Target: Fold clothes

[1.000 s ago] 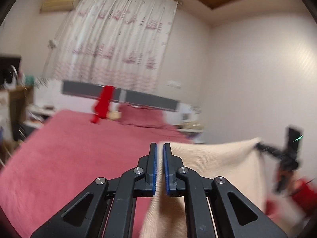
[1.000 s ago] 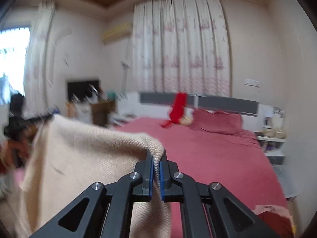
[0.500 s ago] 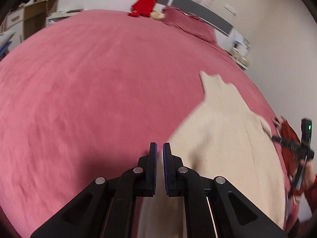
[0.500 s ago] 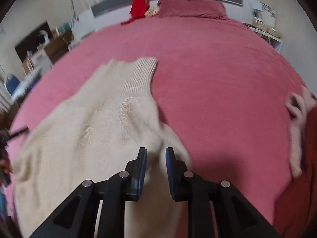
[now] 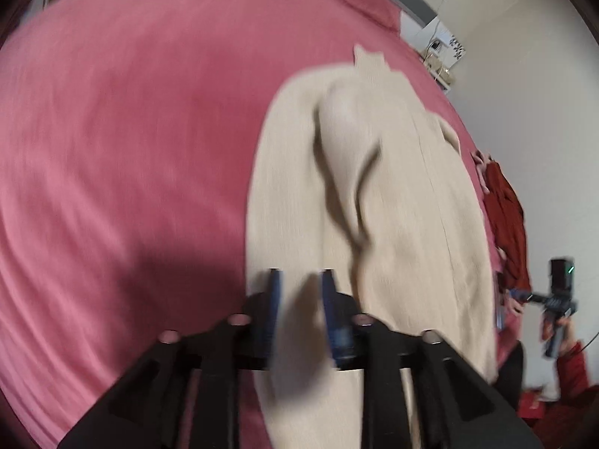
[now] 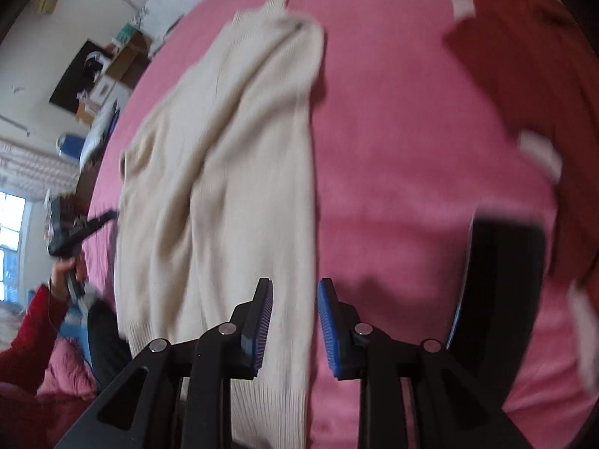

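Cream sweater (image 6: 239,157) flat on bed (image 6: 393,157), long axis 12-to-6, collar at 12. Left tool (image 5: 299,299) and right tool (image 6: 294,314) spread, empty, over hem.

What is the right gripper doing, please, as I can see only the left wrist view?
Observer: The right gripper is open and holds nothing.
Operator: Where is it relative to the sweater?
Observer: It is over the right edge of the sweater, near the ribbed hem.
Operator: Is anything beside it?
Observer: A black object, too blurred to identify, shows to its right against the bed.
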{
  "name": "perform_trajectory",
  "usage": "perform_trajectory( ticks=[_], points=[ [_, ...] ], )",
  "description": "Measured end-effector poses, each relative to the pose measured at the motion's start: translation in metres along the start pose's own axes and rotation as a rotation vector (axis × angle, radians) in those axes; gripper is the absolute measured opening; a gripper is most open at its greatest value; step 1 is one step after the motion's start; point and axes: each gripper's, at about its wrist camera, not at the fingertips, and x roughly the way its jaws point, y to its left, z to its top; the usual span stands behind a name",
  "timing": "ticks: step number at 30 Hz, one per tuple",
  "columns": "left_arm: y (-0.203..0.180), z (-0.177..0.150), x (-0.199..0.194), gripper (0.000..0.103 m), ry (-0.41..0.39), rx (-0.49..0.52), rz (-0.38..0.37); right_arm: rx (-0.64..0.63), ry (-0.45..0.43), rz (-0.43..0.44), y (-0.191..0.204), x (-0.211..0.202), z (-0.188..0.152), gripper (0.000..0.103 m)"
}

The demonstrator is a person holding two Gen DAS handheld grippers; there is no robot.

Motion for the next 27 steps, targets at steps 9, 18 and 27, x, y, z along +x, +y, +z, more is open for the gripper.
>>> perform_trajectory(
  ticks=[9, 18, 27],
  points=[
    [-0.021, -0.059, 0.008, 0.068, 0.018, 0.065, 0.001, 0.056, 0.157, 0.025, -0.012, 0.050, -0.071, 0.027],
    [-0.032, -0.080, 0.011, 0.082, -0.023, 0.120, 0.036, 0.074, 0.060, 0.027, -0.019, 0.036, -0.087, 0.029],
    [-0.016, -0.077, 0.010, 0.083, 0.023, 0.072, 0.067, 0.041, 0.105, 0.090, -0.031, 0.032, -0.097, 0.041]
  ],
)
